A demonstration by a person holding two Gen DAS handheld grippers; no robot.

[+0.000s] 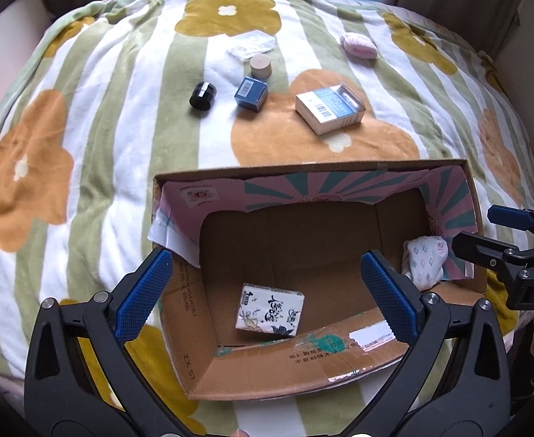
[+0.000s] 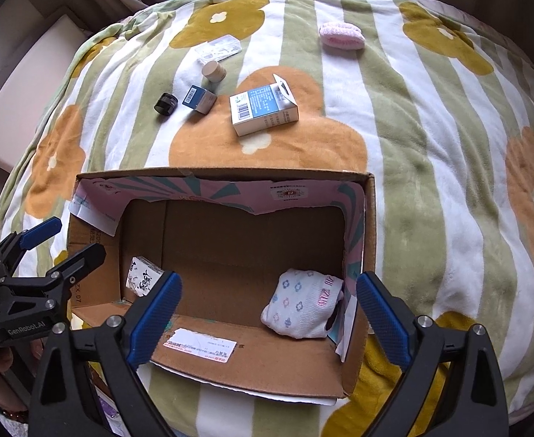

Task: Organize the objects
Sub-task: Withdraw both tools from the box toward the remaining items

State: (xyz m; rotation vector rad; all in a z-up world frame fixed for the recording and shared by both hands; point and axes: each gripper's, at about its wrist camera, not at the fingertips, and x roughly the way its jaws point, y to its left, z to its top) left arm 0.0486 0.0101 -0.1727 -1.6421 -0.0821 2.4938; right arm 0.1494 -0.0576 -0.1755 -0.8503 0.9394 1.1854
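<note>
An open cardboard box (image 1: pixel 340 167) sits on a flowered blanket. Inside lie a small tissue pack (image 1: pixel 270 315) and a rolled white sock with flower print (image 1: pixel 425 260). My left gripper (image 1: pixel 265 291) hangs open above the box's left half, over the tissue pack, with nothing between its fingers. My right gripper (image 2: pixel 269 298) stands open over the right half, and the sock (image 2: pixel 303 304) lies on the box floor below it, not gripped. In the right wrist view the tissue pack (image 2: pixel 143 276) leans against the left wall, and the left gripper (image 2: pixel 79 238) shows at the left edge.
On the blanket beyond the box lie a black jar (image 1: pixel 201 96), a small blue box (image 1: pixel 251 93), a beige cylinder (image 1: pixel 259 66), a white and blue carton (image 1: pixel 329 107), a clear plastic case (image 1: pixel 252 46) and a pink rolled sock (image 1: pixel 358 45). A person in light blue sits behind.
</note>
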